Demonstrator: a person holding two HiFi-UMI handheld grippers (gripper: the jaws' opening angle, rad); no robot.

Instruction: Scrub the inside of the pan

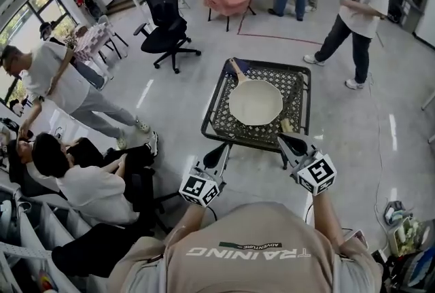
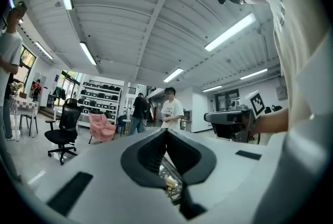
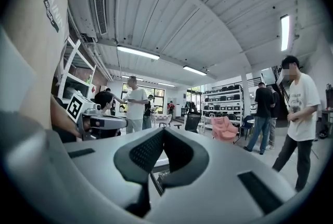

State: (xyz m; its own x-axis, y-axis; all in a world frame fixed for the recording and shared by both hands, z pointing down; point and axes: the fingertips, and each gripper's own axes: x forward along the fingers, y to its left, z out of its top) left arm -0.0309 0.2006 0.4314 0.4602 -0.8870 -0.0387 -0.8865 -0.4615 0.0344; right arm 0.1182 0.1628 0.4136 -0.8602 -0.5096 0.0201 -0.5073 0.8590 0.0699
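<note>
Cream-coloured and round, the shallow pan with a light brown handle point(image 1: 255, 102) lies flat on the black lattice-topped bench point(image 1: 228, 123). It is ahead of both tools and roughly between the lines they point along, with its handle angled away from them and to the left. The left tool point(image 1: 222, 147) is clenched on nothing, its dark ribbed pads meeting at the tip. It hangs just short of the bench's near edge, with the pan ahead and to its right. The right tool point(image 1: 286, 140) is likewise clenched and empty, its tip over the bench's near rim and the pan ahead and to its left, apart from it. A small pale yellow item point(image 1: 287, 125), too small to identify, lies on the bench just ahead of the right tool. Neither tool touches the pan.
</note>
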